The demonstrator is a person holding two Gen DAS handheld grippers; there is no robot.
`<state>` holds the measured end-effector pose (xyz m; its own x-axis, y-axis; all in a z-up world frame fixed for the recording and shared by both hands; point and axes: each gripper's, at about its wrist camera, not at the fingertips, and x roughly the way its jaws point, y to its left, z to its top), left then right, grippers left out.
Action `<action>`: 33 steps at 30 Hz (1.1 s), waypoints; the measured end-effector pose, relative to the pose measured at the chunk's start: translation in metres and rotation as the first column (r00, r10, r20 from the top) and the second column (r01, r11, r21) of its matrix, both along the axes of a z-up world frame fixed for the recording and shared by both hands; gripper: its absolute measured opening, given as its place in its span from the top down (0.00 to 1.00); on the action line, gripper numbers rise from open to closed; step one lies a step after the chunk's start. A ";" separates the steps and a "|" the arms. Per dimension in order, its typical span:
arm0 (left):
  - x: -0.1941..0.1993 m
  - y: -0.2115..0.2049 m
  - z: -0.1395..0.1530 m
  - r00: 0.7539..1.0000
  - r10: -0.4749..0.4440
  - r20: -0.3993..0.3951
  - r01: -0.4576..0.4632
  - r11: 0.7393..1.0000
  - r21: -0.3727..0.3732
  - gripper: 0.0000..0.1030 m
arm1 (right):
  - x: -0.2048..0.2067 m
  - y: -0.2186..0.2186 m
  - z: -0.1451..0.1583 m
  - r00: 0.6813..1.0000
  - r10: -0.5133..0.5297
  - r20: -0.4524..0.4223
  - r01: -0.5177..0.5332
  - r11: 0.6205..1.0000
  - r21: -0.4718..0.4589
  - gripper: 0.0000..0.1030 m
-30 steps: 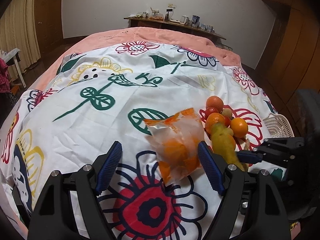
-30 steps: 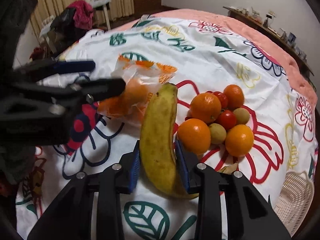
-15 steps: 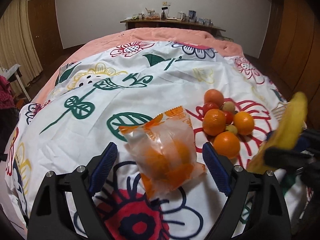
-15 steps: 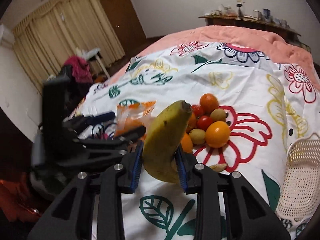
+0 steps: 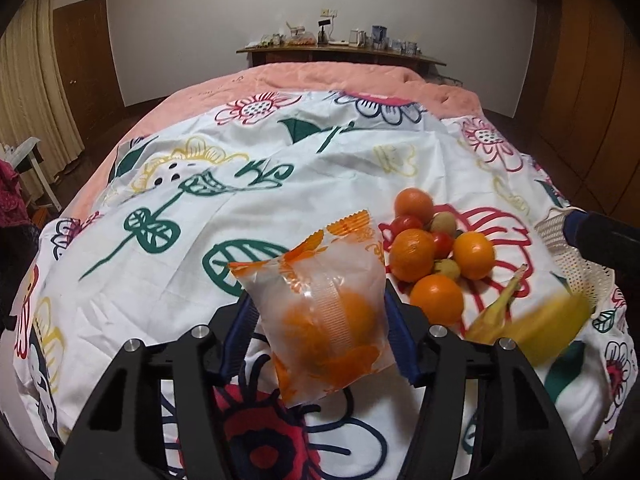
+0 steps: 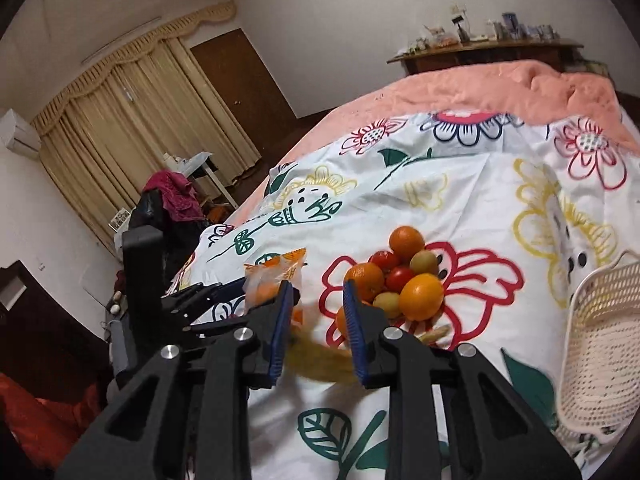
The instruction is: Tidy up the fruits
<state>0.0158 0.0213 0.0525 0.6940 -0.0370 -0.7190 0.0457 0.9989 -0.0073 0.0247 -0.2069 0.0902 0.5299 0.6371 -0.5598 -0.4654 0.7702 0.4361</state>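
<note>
A clear bag of oranges [image 5: 328, 300] lies on the flowered sheet, and my left gripper [image 5: 322, 312] is closing on it, its blue pads touching both sides of the bag. To its right is a pile of oranges, tomatoes and small green fruits [image 5: 436, 236]. My right gripper [image 6: 316, 292] hangs above the sheet with its jaws narrow and nothing between the pad tips. The banana [image 5: 552, 328] is a yellow blur below that gripper, clear of its pads, by the white basket [image 5: 576, 264]. From the right wrist the banana [image 6: 320, 364] shows under the fingers.
A short banana stub [image 5: 504, 296] lies between the pile and the basket. The basket [image 6: 600, 340] sits at the bed's right edge. A pink blanket [image 5: 340, 80] covers the far end, with a cluttered wooden shelf [image 5: 340, 50] behind it. A chair with clothes [image 6: 172, 196] stands left of the bed.
The left jaws have narrowed from wide open onto the bag. The right gripper rose and rolled; the banana it held upright has left the pads and is now a blur lower down by the basket.
</note>
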 end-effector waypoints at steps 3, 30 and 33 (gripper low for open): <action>-0.002 -0.002 0.004 1.000 -0.008 0.008 0.008 1.000 -0.002 0.42 | -0.001 0.001 -0.003 1.000 -0.012 0.002 0.012 0.999 -0.046 0.73; -0.028 0.027 0.016 0.998 -0.015 0.054 0.019 0.996 -0.084 0.41 | -0.048 0.017 -0.068 0.923 -0.004 -0.384 0.030 0.998 0.060 0.40; -0.029 0.035 0.016 0.998 -0.005 0.059 0.011 0.995 -0.097 0.41 | -0.035 0.037 -0.070 0.928 -0.025 -0.372 0.014 0.999 -0.034 0.38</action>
